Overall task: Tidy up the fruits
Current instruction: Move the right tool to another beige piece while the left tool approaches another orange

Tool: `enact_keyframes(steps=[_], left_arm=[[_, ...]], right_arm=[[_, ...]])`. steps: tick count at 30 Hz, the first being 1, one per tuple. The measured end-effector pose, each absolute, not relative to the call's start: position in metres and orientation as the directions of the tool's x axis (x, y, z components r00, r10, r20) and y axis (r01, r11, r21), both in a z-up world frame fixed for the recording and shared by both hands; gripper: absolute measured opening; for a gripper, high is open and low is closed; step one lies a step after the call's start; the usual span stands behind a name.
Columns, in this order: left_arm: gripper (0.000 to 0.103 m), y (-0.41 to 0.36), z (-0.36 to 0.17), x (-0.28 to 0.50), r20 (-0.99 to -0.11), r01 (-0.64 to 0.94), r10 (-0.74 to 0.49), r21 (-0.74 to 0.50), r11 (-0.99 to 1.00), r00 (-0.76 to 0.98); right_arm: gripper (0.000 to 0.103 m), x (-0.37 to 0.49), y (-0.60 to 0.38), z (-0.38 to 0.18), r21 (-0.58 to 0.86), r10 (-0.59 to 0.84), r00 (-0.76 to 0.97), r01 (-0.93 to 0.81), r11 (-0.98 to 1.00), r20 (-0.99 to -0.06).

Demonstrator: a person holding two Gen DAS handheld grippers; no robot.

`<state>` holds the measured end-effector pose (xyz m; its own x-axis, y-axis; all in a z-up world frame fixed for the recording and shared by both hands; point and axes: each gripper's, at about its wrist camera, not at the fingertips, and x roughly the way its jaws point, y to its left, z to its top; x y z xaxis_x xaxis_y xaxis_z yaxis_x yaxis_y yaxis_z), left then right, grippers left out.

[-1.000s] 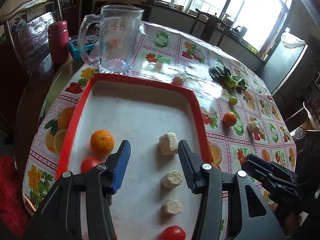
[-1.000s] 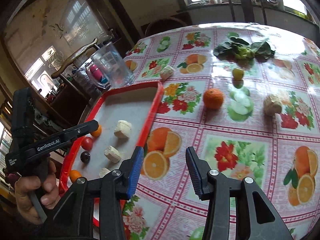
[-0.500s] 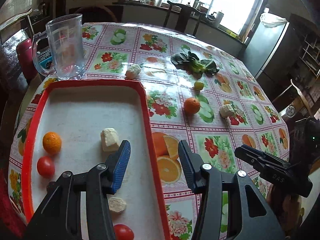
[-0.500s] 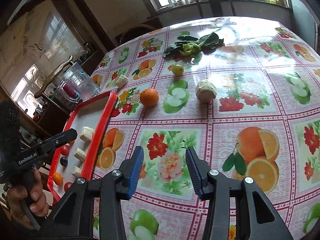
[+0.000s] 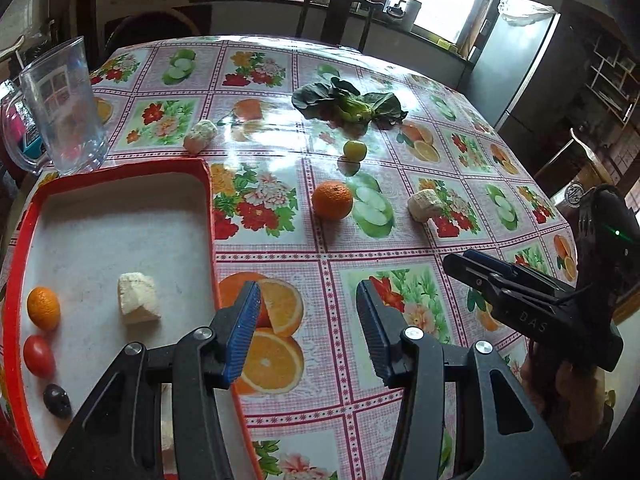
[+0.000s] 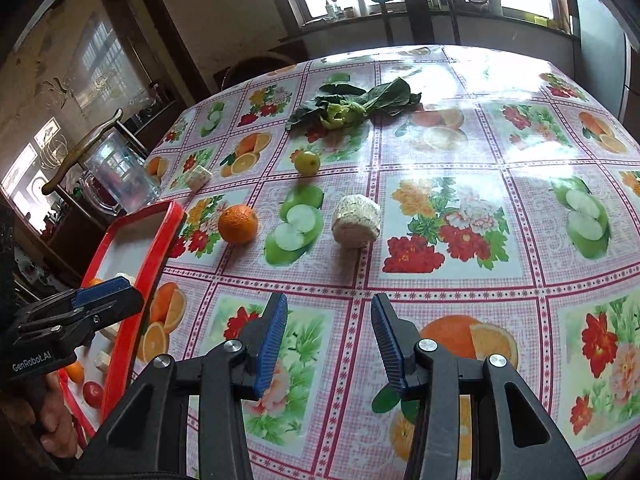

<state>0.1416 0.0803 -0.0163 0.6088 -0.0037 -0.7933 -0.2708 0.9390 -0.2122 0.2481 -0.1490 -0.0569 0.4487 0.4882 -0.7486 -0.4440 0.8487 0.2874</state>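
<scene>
**Both claws empty over the cloth, fruit split between tray and table**

Hidden or unclear: the tray (image 5: 208,216) is cut off at the near left edge in the left wrist view, and the left claw (image 5: 308,328) covers its near corner. A pale piece under that claw shows only in part. The mug (image 5: 66,108) is cut at the left edge. The dark round fruit (image 5: 57,400) on the tray is too small to name.

Claws: left claw part open, nothing between its pads, above the tray's right rim and the printed cloth. Right claw (image 6: 330,340) part open, also empty, over the cloth, touching nothing.

Fruit: on the tray, a small orange (image 5: 43,307), a tomato (image 5: 38,356), a white chunk (image 5: 138,298). On the table, well beyond both claws: an orange (image 6: 238,224), a green fruit (image 6: 307,163), a pale chunk (image 6: 355,221), greens (image 6: 352,106) at the far side.
</scene>
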Motion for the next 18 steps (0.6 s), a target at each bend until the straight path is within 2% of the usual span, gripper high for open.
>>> enact_keyframes(steps=[12,14,15,18], left_arm=[[0.048,0.075,-0.039,0.223,-0.826,-0.233,-0.031,-0.194,0.953,0.563],[0.048,0.074,-0.044,0.234,-0.832,-0.225,-0.033,-0.188,0.956,0.554],[0.048,0.074,-0.048,0.239,-0.836,-0.22,-0.038,-0.187,0.957,0.547],[0.048,0.075,-0.056,0.248,-0.834,-0.217,-0.023,-0.171,0.961,0.552]], right_arm=[[0.045,0.305,-0.132,-0.071,0.277,0.468,0.452,-0.426,0.861,-0.76],[0.042,0.31,-0.131,-0.072,0.269,0.465,0.455,-0.432,0.861,-0.759],[0.036,0.311,-0.131,-0.072,0.267,0.465,0.456,-0.434,0.861,-0.759],[0.034,0.308,-0.135,-0.072,0.277,0.474,0.447,-0.437,0.856,-0.759]])
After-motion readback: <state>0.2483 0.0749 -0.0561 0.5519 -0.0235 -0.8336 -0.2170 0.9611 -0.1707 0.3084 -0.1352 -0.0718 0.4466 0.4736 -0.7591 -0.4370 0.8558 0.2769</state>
